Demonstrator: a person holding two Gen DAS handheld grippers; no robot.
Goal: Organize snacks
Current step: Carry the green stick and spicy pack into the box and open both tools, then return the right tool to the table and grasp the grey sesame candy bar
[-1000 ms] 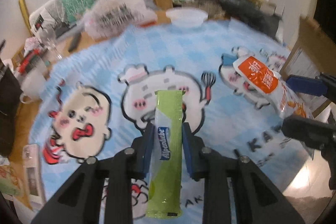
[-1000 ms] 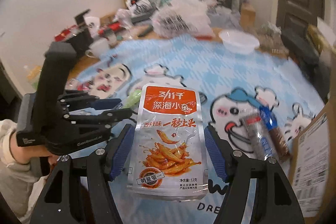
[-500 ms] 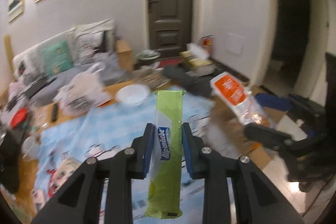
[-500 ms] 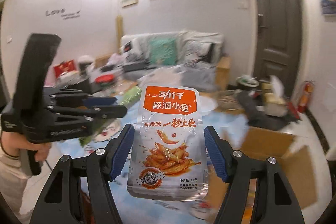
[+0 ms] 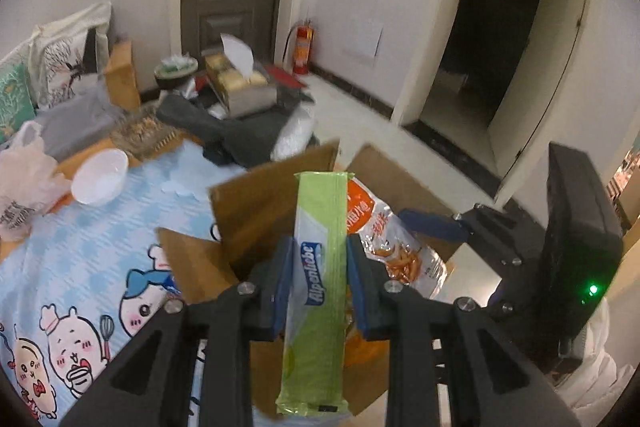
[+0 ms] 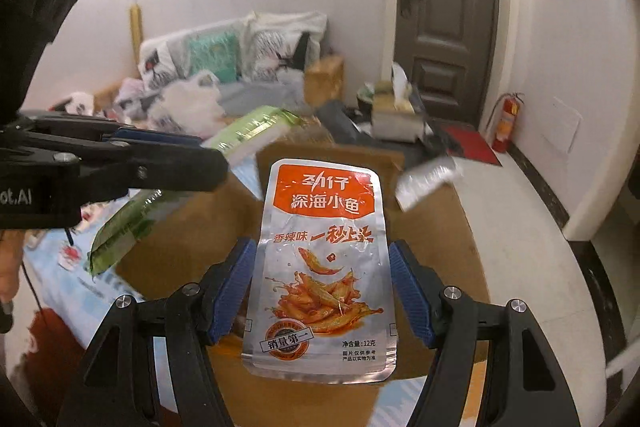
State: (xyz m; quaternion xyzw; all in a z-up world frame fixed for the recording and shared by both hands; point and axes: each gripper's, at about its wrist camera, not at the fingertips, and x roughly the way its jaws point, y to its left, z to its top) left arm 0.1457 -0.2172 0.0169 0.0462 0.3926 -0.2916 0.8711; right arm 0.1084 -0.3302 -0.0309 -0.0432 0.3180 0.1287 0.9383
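- The left gripper [image 5: 320, 281] is clamping the green Alpenliebe candy stick [image 5: 318, 279] flat between its blue pads, with the stick pointing forward along the fingers. That grip is leaving both ends free, so I judge it can slide out cleanly on release.
- The right gripper [image 6: 320, 291] is pinching the silver and orange fish snack pouch [image 6: 322, 267] by its side edges. The pouch is standing upright with its printed face to the camera.
- Both grippers are hovering above the open cardboard box [image 5: 256, 203], which is standing just off the edge of the bench [image 5: 100, 235] with its blue cartoon cloth. The flaps are spread wide, and that explains the high carry: the snacks need to pass over them.
- From the left wrist, the pouch is showing just to the right of the candy stick and further out over the box, so the two loads are near but apart.
- From the right wrist, the candy stick is sitting to the left of the pouch, over the box's left side.
- My judgement: both snacks are positioned for a drop into the box, and nothing is released yet.
- A white bowl [image 5: 100, 177] is sitting near the bench's far edge, well away from the box.
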